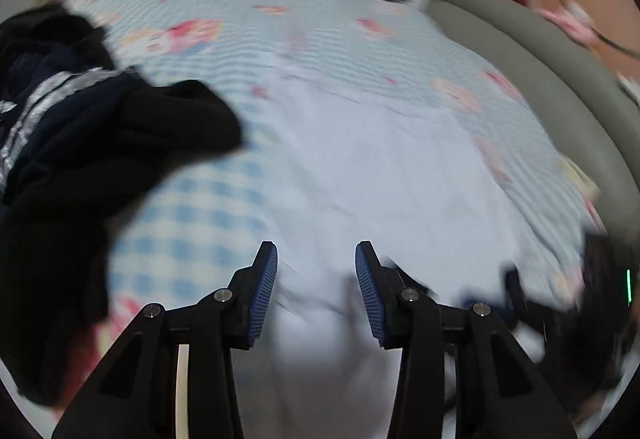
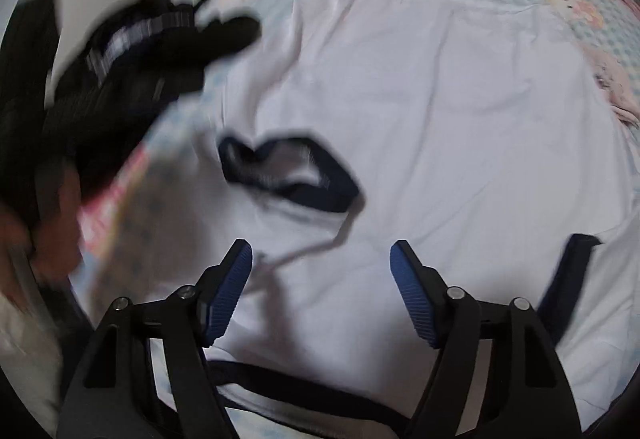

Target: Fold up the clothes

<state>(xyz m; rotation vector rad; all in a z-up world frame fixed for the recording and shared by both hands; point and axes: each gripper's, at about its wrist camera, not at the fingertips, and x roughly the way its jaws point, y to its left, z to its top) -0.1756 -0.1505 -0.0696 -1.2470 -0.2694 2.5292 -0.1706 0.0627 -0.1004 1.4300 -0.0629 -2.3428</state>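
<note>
Several dark clothes (image 1: 100, 143) crowd my white shirt (image 2: 420, 127) on the bed (image 1: 320, 27); left hand-held gripper (image 1: 316, 291) and right hand-held gripper (image 2: 320, 291) both gape empty.

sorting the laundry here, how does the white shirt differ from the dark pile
The white shirt lies spread flat mid-bed; the dark pile sits bunched at the left. The shirt is white with navy trim; the pile is black and navy with pale stripes. Both rest on the bedsheet, ungripped.

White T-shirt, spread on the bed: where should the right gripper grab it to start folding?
Probably the dark-trimmed sleeve of the white T-shirt, right of the open right gripper. It lies flat at the shirt's side edge, so come in from the outside and pinch cuff and fabric together.
</note>
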